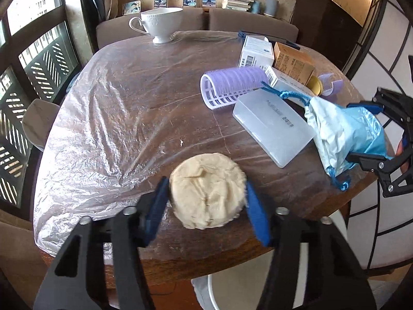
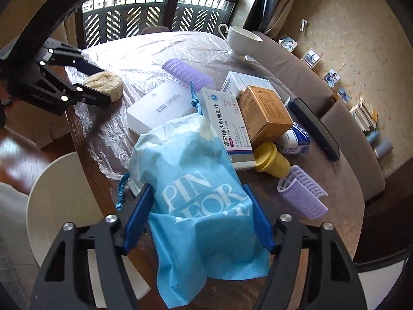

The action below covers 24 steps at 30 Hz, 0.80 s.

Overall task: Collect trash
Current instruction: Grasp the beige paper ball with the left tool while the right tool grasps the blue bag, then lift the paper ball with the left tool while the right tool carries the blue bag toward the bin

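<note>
Since both trash items look soft and light, neither should need much squeeze. The bun (image 1: 207,190), a pale, wrinkled, doughy round at the near edge of the table (image 1: 155,108), will prob. dent or crumble if pinched hard; best taken across its widest part, low on the sides, w/ gentle pressure. The blue bag (image 2: 198,201), a crumpled non-woven drawstring pouch lying near the right edge of the table, is limp and will sag or fold when lifted, so grab it mid-body where the cloth bunches, not by the loose cord.

Left gripper (image 1: 206,204): fingers (image 1: 155,206) narrowed in around the bun, blue pads on both flanks, right pad touching the crumb, left pad at the edge; it reads as a light hold on the bun.

Right gripper (image 2: 200,218): fingers (image 2: 136,217) set moderately apart, one each side of the blue bag, pads pressing into the cloth; the bag's near end droops over the table edge between them. Looks like a grip, though soft fabric could slip thru.

Just beyond the bag: a frosted plastic case (image 1: 273,126), purple hair rollers (image 1: 232,85), a few cardboard boxes (image 2: 265,113), a yellow cap (image 2: 271,161). A white cup (image 1: 160,24) stands at the far side, well apart. Crinkled plastic sheet (image 1: 103,108) covers the table's left part.
</note>
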Motion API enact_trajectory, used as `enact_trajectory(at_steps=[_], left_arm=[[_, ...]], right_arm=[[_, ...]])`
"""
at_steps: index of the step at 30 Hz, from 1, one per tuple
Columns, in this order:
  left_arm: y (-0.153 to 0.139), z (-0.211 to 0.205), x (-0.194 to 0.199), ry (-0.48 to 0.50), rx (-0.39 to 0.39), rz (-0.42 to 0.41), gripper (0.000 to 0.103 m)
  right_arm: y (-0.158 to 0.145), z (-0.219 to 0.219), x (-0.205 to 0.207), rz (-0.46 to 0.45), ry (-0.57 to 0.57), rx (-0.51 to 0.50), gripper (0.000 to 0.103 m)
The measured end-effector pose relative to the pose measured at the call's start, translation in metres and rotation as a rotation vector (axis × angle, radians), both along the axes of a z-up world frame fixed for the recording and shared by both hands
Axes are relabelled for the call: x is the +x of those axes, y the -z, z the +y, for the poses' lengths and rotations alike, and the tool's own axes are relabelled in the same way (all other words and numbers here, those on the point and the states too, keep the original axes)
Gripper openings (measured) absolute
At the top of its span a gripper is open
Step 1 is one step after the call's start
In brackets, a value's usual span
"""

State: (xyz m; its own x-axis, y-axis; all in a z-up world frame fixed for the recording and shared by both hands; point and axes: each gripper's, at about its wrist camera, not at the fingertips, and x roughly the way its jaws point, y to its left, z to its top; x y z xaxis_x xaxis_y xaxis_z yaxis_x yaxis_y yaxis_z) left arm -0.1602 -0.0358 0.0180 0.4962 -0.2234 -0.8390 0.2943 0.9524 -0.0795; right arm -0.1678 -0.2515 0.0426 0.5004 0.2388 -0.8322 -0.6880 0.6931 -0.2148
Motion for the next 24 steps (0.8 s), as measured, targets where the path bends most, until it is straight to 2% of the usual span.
enact_trajectory(at_steps=[4, 9, 12, 16, 19, 24], left_arm=[[-0.005, -0.001, -0.005, -0.023, 0.014, -0.027, 0.052], [-0.014, -0.003, -0.012, -0.038, 0.009, -0.056, 0.052], [-0.018, -0.003, -0.014, -0.052, -0.004, -0.065, 0.052], [-0.022, -0.005, -0.016, -0.057, -0.015, -0.075, 0.052], [-0.026, -0.007, -0.016, -0.052, -0.019, -0.081, 0.052], [-0.037, -0.009, -0.023, -0.05, -0.039, -0.115, 0.052]], right_arm=[[-0.007, -0.009, -0.006, -0.003, 0.046, 0.049, 0.057], [-0.016, -0.021, -0.007, 0.012, 0.107, 0.152, 0.052], [-0.018, -0.024, -0.007, 0.038, 0.12, 0.198, 0.05], [-0.029, -0.038, -0.006, 0.108, 0.137, 0.372, 0.048], [-0.034, -0.046, -0.006, 0.134, 0.16, 0.443, 0.047], [-0.04, -0.052, -0.013, 0.126, 0.187, 0.488, 0.046]])
